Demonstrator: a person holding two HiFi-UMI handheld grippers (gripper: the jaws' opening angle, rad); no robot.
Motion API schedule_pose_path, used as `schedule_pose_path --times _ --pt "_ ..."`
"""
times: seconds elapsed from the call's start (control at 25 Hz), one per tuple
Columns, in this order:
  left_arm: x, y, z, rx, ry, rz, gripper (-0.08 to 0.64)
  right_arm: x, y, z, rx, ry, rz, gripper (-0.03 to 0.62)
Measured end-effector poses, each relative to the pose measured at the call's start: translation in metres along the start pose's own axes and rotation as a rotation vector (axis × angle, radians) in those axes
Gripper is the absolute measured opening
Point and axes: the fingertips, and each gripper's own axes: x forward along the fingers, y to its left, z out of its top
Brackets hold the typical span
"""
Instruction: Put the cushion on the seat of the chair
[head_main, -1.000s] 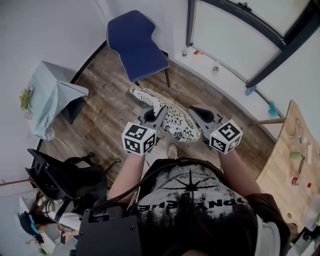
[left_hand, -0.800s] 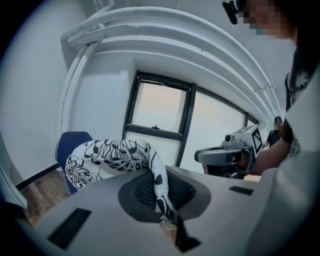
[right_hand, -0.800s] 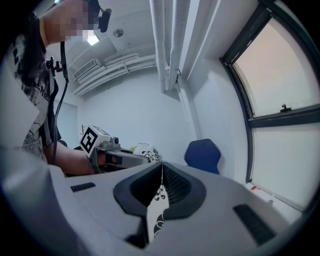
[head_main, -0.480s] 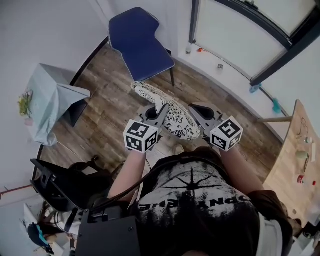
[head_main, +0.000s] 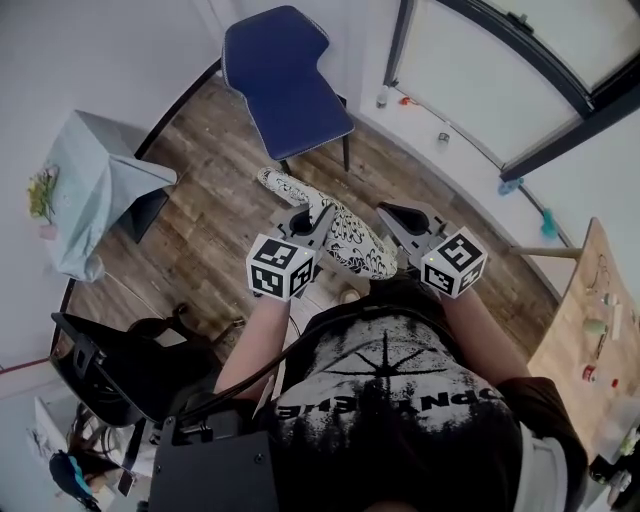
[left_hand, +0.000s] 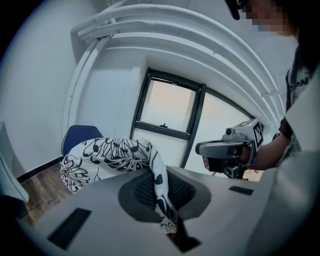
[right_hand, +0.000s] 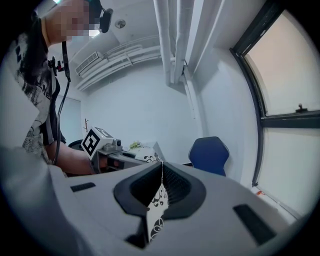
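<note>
A white cushion with black floral print (head_main: 335, 232) hangs in the air between both grippers, above the wood floor. My left gripper (head_main: 312, 222) is shut on its near left edge; the fabric (left_hand: 160, 192) runs down between the jaws. My right gripper (head_main: 397, 222) is shut on the right edge, with a strip of the cloth (right_hand: 157, 210) pinched in it. The blue chair (head_main: 285, 85) stands ahead against the wall, its seat bare, and also shows as the chair (right_hand: 209, 155) and the chair (left_hand: 77, 137) in the gripper views.
A small table under a pale green cloth (head_main: 100, 190) stands at the left wall. A black chair (head_main: 120, 365) is at the lower left. A wooden table with small items (head_main: 595, 320) sits at the right. A dark-framed window (head_main: 500, 80) runs along the far wall.
Both grippers have carried the cushion forward toward the blue chair, which now sits closer in the head view. The grips on the cushion are unchanged.
</note>
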Motion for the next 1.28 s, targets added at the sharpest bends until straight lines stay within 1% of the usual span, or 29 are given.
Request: schedule_pose_path --times 0.2,0.32,0.44,0.64,0.92,1.08,1.28 --pt "0.022 0.020 0.006 -0.025 0.007 0.018 0.023 0.020 -0.027 0.001 0.008 0.021 0.029 0.018" --pt "0.037 0.040 0.015 -0.030 0.015 0.048 0.023 0.038 -0.049 0.007 0.018 0.019 0.052 0.018" --pt "0.056 0.059 0.026 -0.041 0.026 0.083 0.023 0.056 -0.076 0.013 0.021 0.024 0.079 0.018" --pt "0.094 0.081 0.047 -0.057 0.031 0.116 0.023 0.076 -0.125 0.031 -0.001 0.032 0.122 0.018" --pt "0.153 0.103 0.081 -0.081 0.011 0.163 0.023 0.093 -0.190 0.053 -0.019 0.035 0.180 0.018" --pt "0.181 0.116 0.098 -0.089 0.000 0.187 0.023 0.101 -0.222 0.056 -0.022 0.049 0.211 0.018" --pt "0.211 0.123 0.110 -0.091 -0.005 0.205 0.023 0.104 -0.253 0.059 -0.014 0.057 0.236 0.018"
